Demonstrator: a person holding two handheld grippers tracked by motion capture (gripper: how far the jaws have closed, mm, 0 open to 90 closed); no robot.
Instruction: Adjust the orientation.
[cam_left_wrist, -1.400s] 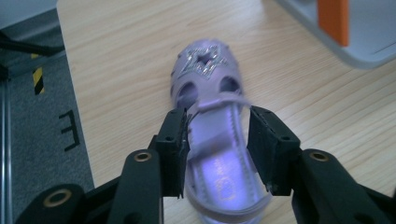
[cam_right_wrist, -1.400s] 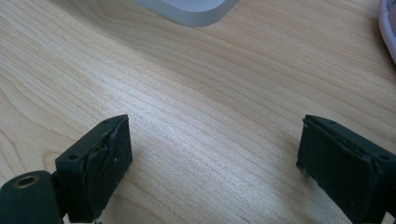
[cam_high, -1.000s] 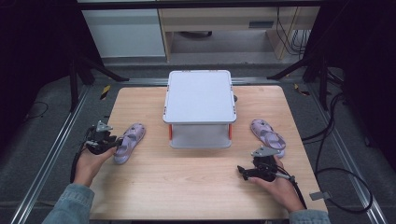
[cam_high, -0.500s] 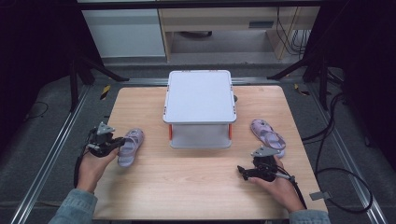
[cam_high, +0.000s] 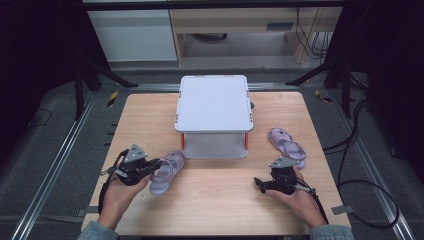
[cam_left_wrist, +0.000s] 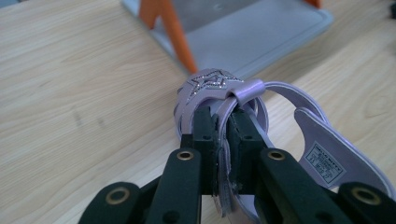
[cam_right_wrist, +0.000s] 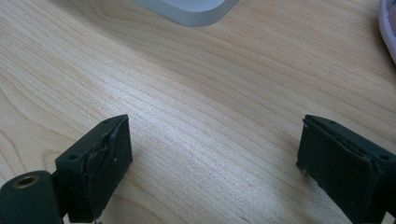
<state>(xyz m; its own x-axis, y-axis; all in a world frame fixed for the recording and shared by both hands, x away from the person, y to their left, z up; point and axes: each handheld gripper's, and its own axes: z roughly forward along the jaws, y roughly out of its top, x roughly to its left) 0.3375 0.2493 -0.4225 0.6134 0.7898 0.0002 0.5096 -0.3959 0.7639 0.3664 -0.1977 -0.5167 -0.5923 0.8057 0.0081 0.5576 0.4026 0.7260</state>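
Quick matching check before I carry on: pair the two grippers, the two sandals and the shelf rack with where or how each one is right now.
Things:
1. left gripper
2. right gripper
3. right sandal
4. shelf rack

States:
A. lying free on the table, right of the rack
B. jaws wide apart over bare wood
C. clamped on the strap of the left sandal
D. standing mid-table on orange legs

Pairs: 1-C, 2-B, 3-A, 4-D
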